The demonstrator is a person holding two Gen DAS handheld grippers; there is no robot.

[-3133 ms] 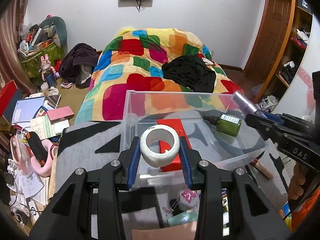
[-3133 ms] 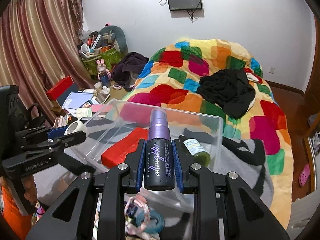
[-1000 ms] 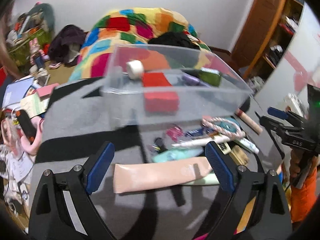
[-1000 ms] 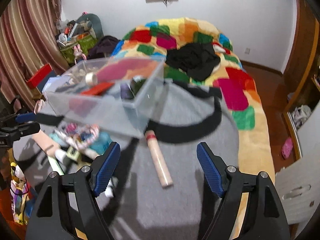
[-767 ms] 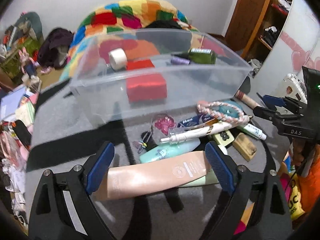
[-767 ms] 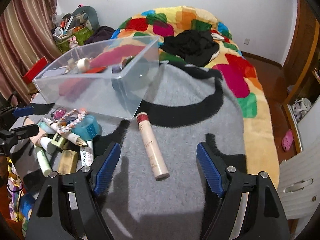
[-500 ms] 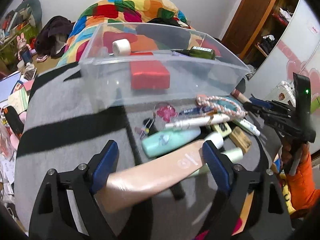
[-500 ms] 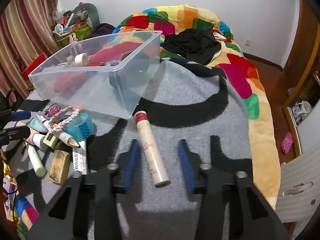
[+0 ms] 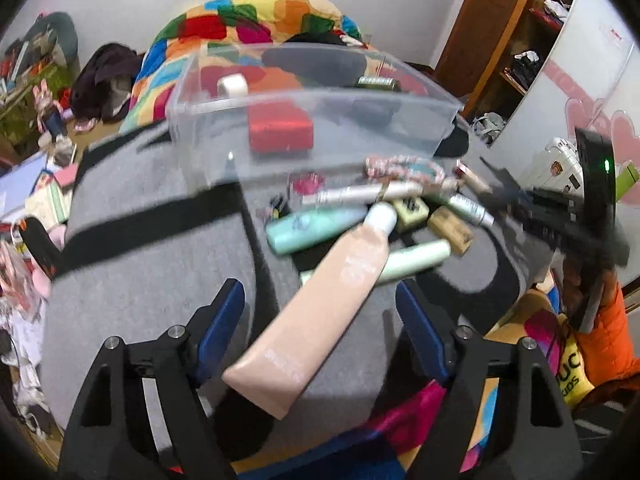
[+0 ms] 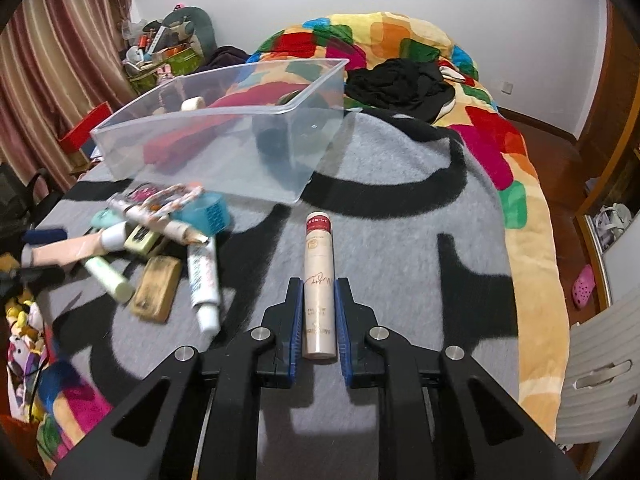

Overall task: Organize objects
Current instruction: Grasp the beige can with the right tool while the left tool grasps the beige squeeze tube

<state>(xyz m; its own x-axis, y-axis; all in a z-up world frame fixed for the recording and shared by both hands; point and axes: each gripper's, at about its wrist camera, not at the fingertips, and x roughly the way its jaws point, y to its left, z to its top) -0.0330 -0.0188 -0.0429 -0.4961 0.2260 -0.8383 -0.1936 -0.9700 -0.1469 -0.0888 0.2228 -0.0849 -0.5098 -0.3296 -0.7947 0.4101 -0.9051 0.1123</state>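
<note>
A clear plastic bin (image 9: 200, 120) (image 10: 120, 136) sits on the grey blanket and holds a red box (image 9: 280, 132), a white tape roll (image 9: 234, 84) and a green bottle (image 9: 376, 82). My left gripper (image 9: 320, 308) is open, its jaws on either side of a large peach tube (image 9: 328, 304) lying on the blanket. My right gripper (image 10: 318, 304) is shut on a cream spray bottle (image 10: 318, 264) with a red band, which lies on the blanket. The peach tube also shows in the right wrist view (image 10: 68, 250).
A pile of toiletries lies in front of the bin: a mint tube (image 9: 312, 228), pale green tube (image 9: 412, 260), tan block (image 10: 156, 288), white tube (image 10: 204, 276), braided band (image 9: 404, 166). The colourful bed (image 10: 400, 52) lies beyond. The blanket's near edge drops off.
Both grippers let go of the tape roll and purple bottle in the bin and pulled back. The left one lowered around the peach tube; the right one closed on the cream bottle.
</note>
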